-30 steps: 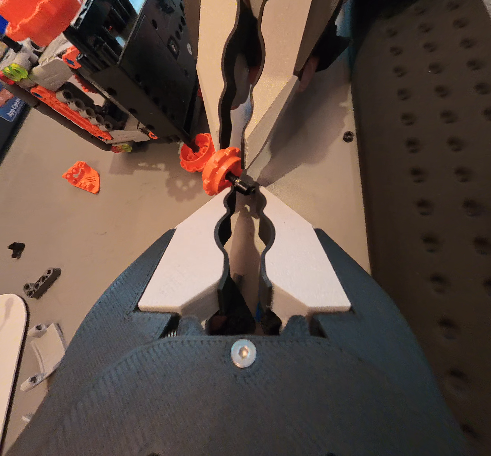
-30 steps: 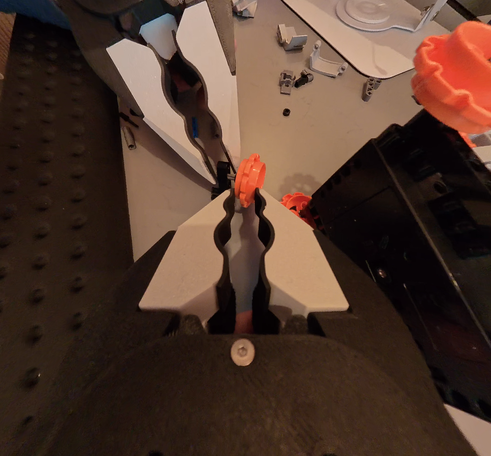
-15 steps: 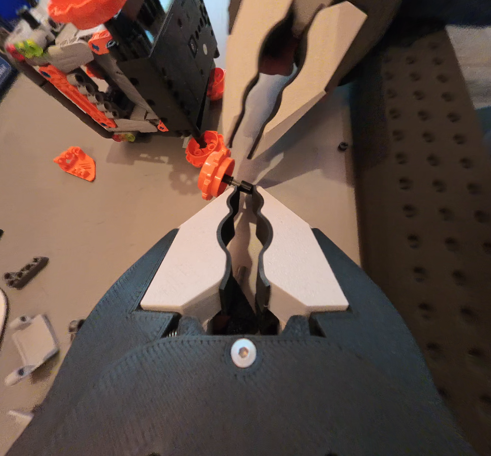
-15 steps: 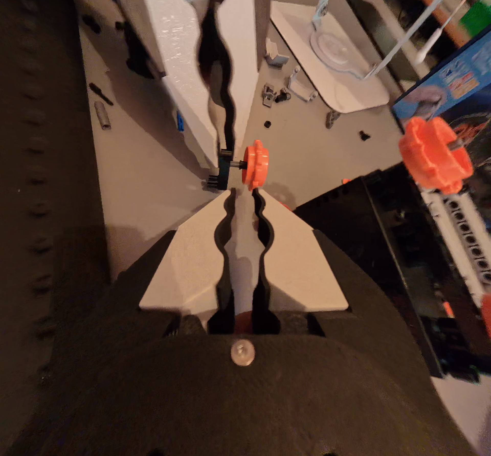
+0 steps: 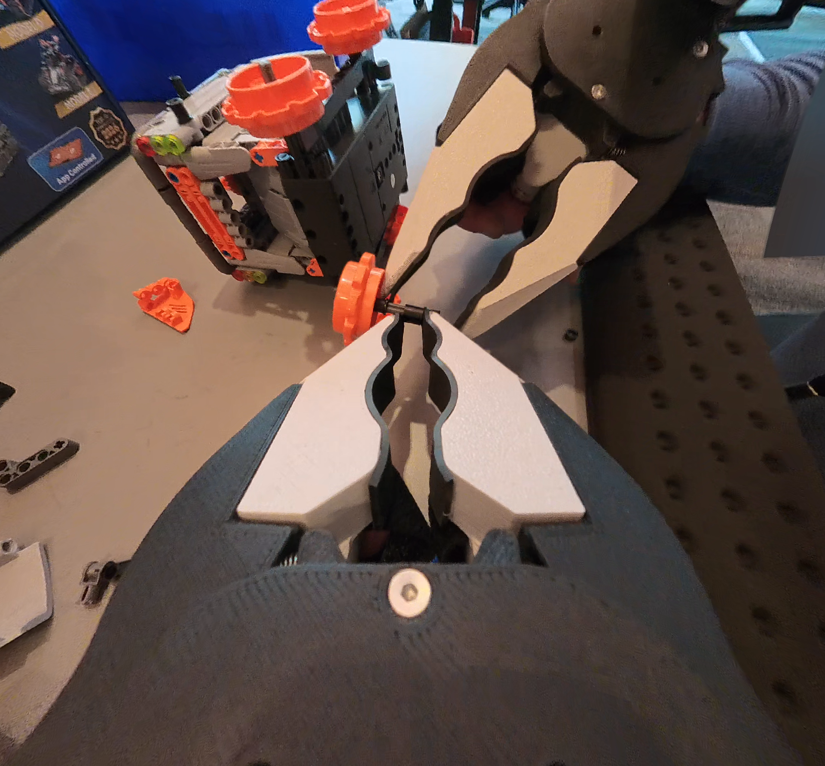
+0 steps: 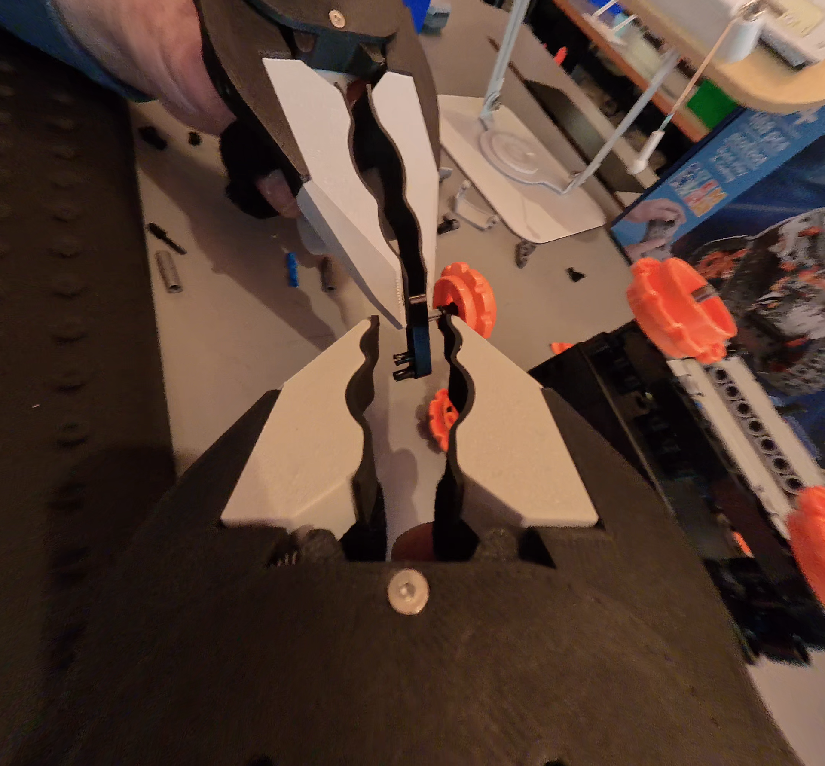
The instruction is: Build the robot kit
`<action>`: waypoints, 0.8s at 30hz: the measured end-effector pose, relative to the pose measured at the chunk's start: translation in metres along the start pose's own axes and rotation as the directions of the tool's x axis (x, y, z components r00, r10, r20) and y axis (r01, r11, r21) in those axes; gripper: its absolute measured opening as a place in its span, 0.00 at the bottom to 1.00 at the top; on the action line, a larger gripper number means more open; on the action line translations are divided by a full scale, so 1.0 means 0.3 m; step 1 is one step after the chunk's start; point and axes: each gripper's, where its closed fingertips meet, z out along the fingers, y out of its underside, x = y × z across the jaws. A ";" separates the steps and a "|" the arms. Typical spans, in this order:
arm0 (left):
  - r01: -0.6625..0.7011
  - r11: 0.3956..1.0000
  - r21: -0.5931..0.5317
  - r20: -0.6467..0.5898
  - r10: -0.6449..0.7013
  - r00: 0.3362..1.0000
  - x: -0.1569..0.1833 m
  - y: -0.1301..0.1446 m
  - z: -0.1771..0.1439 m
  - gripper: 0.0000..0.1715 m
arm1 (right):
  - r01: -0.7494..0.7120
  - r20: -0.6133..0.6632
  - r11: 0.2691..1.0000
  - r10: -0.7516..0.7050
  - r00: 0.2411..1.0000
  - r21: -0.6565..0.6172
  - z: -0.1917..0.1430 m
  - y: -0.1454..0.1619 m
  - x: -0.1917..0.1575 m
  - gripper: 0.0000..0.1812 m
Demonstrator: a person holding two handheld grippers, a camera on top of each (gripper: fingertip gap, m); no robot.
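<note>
My left gripper is shut on a small black beam. A short axle from the beam carries an orange wheel to the left of the tips. In the right wrist view the left gripper comes down from above, and the beam hangs between my right gripper's fingers with the wheel just past its right fingertip. My right gripper is open and holds nothing. In the left wrist view the right gripper reaches in from the upper right, its tips beside the beam.
A black, grey and orange brick-built vehicle with big orange wheels lies on the grey table. A loose orange wheel, an orange plate and small parts lie around. A black studded mat, a white stand base and a printed box border them. My left and right fingertips are right by each other.
My right gripper let go of the orange wheel and opened; its fingers now stand on either side of the beam. My left gripper kept its hold and both views tilted up.
</note>
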 end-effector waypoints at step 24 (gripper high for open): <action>-0.059 0.996 0.074 -0.006 0.060 0.998 0.009 -0.050 -0.006 0.03 | 0.089 -0.041 0.995 -0.086 0.995 0.055 -0.019 -0.036 0.028 0.10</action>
